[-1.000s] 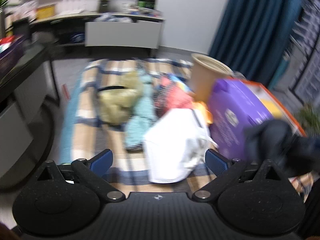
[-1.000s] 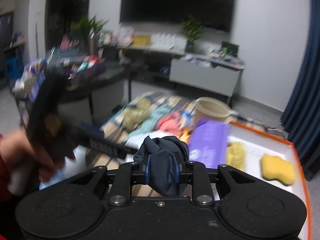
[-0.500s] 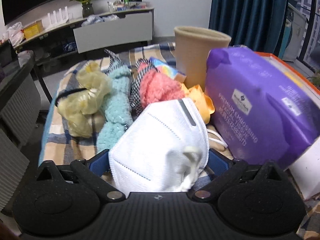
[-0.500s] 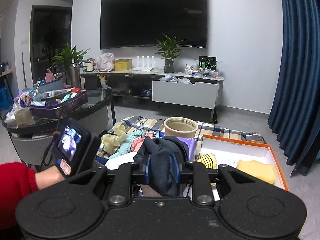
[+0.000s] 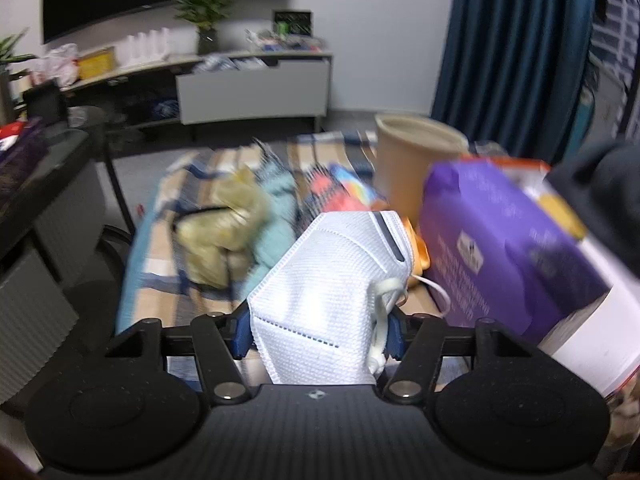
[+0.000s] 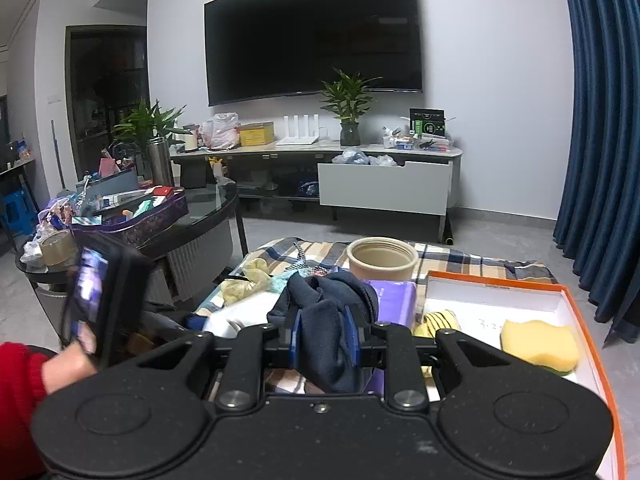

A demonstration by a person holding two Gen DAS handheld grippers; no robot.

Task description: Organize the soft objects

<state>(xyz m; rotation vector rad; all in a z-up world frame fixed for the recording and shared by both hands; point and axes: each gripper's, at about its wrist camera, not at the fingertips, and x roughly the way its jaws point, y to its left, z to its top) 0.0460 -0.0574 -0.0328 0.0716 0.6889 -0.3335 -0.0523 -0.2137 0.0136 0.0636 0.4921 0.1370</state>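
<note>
Tallying what is showing across both wrist views.

- Face masks: one, white (image 5: 336, 280).
- Dark navy cloth bundles: one (image 6: 332, 320).
- Purple tissue packs: one (image 5: 508, 248).
- Beige round pots: one (image 5: 416, 160).
- Orange-rimmed boxes: one (image 6: 576, 300), holding two things that are showing: one yellow sponge (image 6: 540, 344) and one yellow striped soft piece (image 6: 438, 320).
- Loose soft items lying on the plaid cloth (image 5: 160, 280): at least three, blurred: one pale yellow (image 5: 224, 232), one light teal (image 5: 280, 216), one pink-red (image 5: 340, 192). An orange scrap behind the mask is possibly a fourth.
- Grippers: two.
- Potted plants: two. Televisions: one.
</note>
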